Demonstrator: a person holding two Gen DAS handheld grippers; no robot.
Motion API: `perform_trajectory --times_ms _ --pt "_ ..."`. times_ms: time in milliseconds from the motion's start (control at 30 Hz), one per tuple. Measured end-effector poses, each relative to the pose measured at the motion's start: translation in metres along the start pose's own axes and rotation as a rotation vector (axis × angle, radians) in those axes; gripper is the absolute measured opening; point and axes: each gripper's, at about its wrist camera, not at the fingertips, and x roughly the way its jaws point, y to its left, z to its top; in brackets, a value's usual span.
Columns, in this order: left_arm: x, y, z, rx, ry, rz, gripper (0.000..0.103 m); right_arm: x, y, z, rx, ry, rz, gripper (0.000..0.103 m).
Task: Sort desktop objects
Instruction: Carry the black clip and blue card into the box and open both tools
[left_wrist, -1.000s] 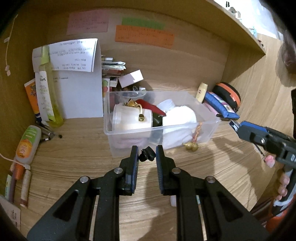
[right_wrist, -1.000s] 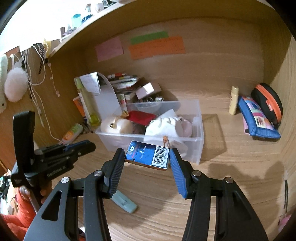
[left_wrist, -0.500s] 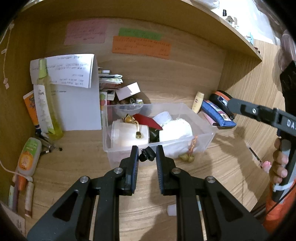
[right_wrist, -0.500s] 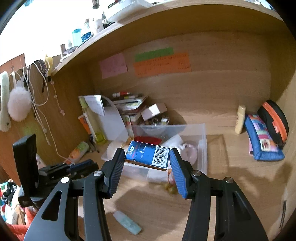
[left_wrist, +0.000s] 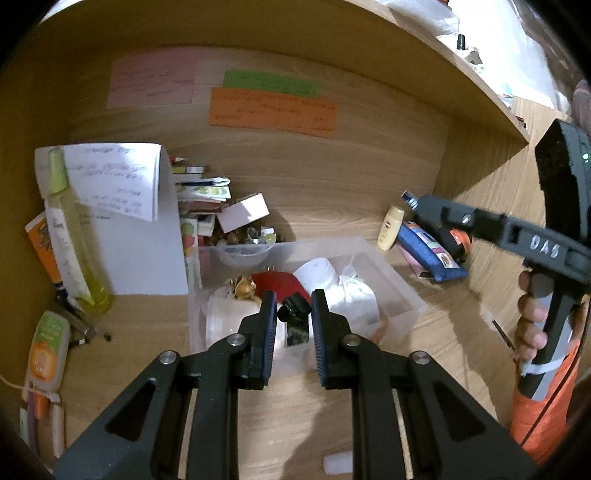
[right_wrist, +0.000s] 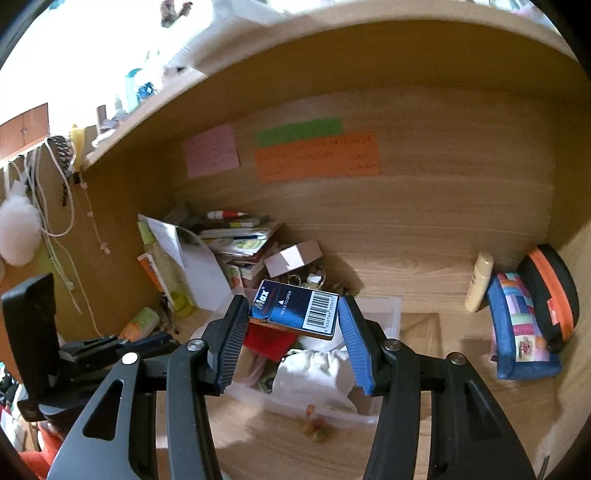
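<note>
My left gripper (left_wrist: 293, 314) is shut on a small black object (left_wrist: 294, 309), held above the near side of a clear plastic bin (left_wrist: 400, 291). The bin holds white rolls, a red item and a gold trinket. My right gripper (right_wrist: 293, 314) is shut on a blue staple box (right_wrist: 295, 308) with a barcode, raised over the same clear bin (right_wrist: 386, 308). In the left wrist view the right gripper's body (left_wrist: 517, 236) crosses the right side, held by a hand (left_wrist: 532, 317). The left gripper's body (right_wrist: 92, 354) shows at the lower left of the right wrist view.
A yellow-green spray bottle (left_wrist: 70, 236), a folded paper (left_wrist: 122, 181) and stacked booklets (right_wrist: 240, 236) stand at the back left. A cream tube (right_wrist: 480, 280), a blue pouch (right_wrist: 517, 325) and a black-orange case (right_wrist: 554, 291) lie at the right. An orange-labelled tube (left_wrist: 46, 350) lies at left.
Both grippers have risen and drawn nearer over the bin with their loads still held. The right gripper now sits higher in the left wrist view.
</note>
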Motion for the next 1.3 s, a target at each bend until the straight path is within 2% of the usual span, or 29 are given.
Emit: perform_trajectory --times_ms 133,367,533,667,900,1000,1067,1200,1300 --pt "0.017 -0.004 0.004 0.008 0.022 -0.006 0.018 0.021 -0.012 -0.005 0.033 0.039 0.017 0.047" --pt "0.051 -0.012 0.004 0.031 0.089 -0.015 0.018 0.053 -0.028 -0.023 0.053 0.104 -0.013 0.047" --pt "0.073 -0.013 0.001 0.036 0.137 -0.015 0.018 0.072 -0.037 -0.033 0.062 0.153 -0.037 0.047" --pt "0.082 -0.010 -0.003 0.026 0.165 -0.020 0.018 0.082 -0.042 -0.038 0.063 0.166 -0.095 0.048" --pt "0.080 -0.007 -0.003 0.016 0.165 -0.036 0.019 0.092 -0.045 -0.041 0.060 0.185 -0.111 0.048" --pt "0.076 -0.006 -0.001 0.012 0.153 -0.041 0.024 0.092 -0.044 -0.042 0.054 0.192 -0.111 0.053" --pt "0.071 -0.008 0.000 0.018 0.141 -0.040 0.025 0.091 -0.043 -0.042 0.050 0.186 -0.118 0.057" --pt "0.057 -0.012 -0.001 0.033 0.124 -0.038 0.027 0.083 -0.038 -0.037 0.022 0.150 -0.162 0.057" --pt "0.045 -0.015 -0.006 0.048 0.112 -0.023 0.038 0.074 -0.034 -0.033 0.010 0.124 -0.172 0.058"
